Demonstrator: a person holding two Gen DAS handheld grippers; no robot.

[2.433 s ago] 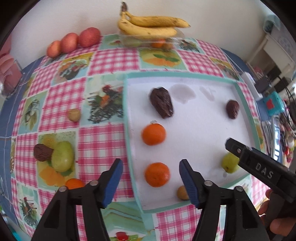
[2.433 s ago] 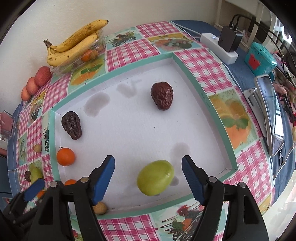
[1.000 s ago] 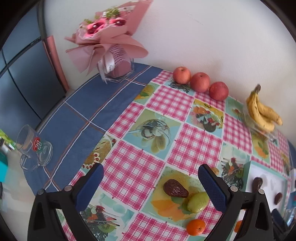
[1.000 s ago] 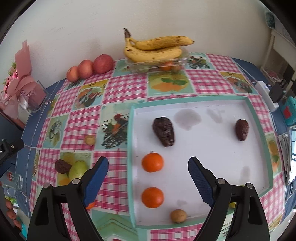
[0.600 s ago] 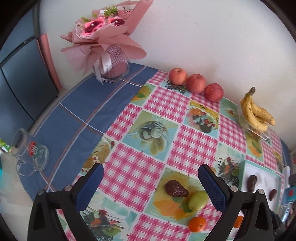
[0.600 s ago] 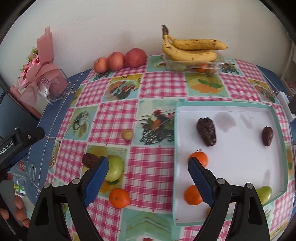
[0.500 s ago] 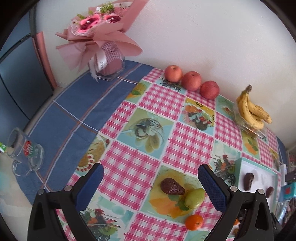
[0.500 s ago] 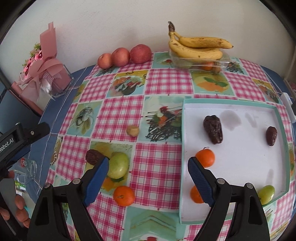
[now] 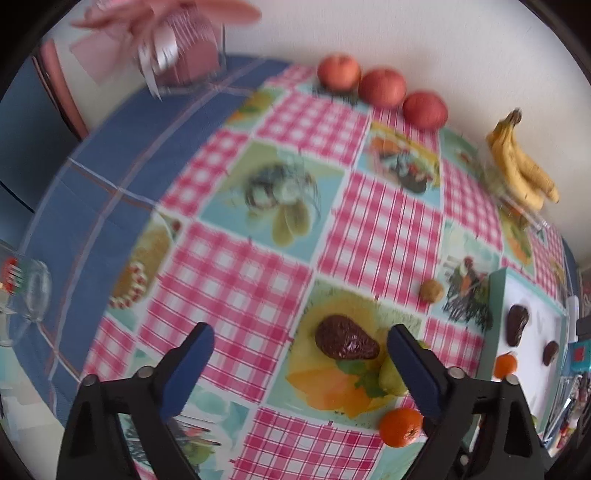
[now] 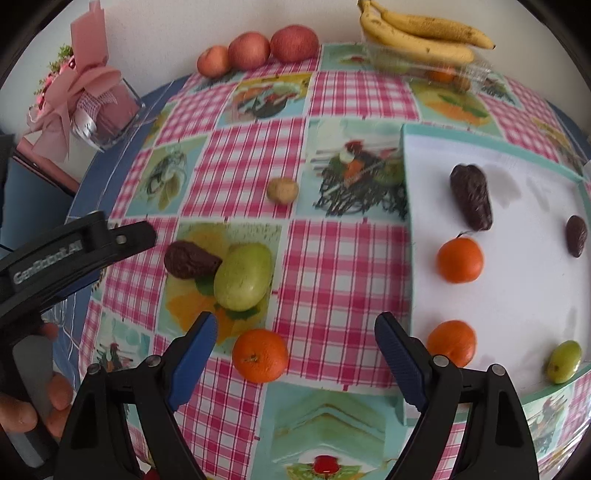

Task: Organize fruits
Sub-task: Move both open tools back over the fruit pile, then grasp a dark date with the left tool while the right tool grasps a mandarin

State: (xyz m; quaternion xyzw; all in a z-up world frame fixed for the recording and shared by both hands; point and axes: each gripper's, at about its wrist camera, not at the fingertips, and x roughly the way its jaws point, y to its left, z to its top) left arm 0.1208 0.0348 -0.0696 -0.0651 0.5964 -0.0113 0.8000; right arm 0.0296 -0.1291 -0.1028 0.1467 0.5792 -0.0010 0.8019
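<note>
On the checked cloth lie a dark brown wrinkled fruit (image 9: pixel 346 342) (image 10: pixel 191 260), a green fruit (image 10: pixel 242 277) (image 9: pixel 390 376) touching it, an orange (image 10: pixel 260 355) (image 9: pixel 401 427) and a small tan nut (image 10: pixel 282 190) (image 9: pixel 431 290). The white tray (image 10: pixel 532 295) (image 9: pixel 530 369) holds two oranges (image 10: pixel 460 259), two dark fruits (image 10: pixel 471 201) and a small green fruit (image 10: pixel 563 360). My left gripper (image 9: pixel 300 354) is open, the dark fruit just inside its right finger. My right gripper (image 10: pixel 295 347) is open with the loose orange between its fingers. The left gripper (image 10: pixel 85 243) shows at the right wrist view's left edge.
Three red apples (image 9: pixel 382 88) (image 10: pixel 255 50) and a banana bunch (image 9: pixel 522 173) (image 10: pixel 421 31) on a clear box line the wall. A pink bouquet in a glass vase (image 10: pixel 92 107) (image 9: pixel 177 51) stands at the back left. A glass mug (image 9: pixel 26 291) sits on the blue cloth.
Both grippers have come lower and closer to the loose fruits on the cloth. The right gripper has swung left from the tray; the loose orange now lies between its fingers.
</note>
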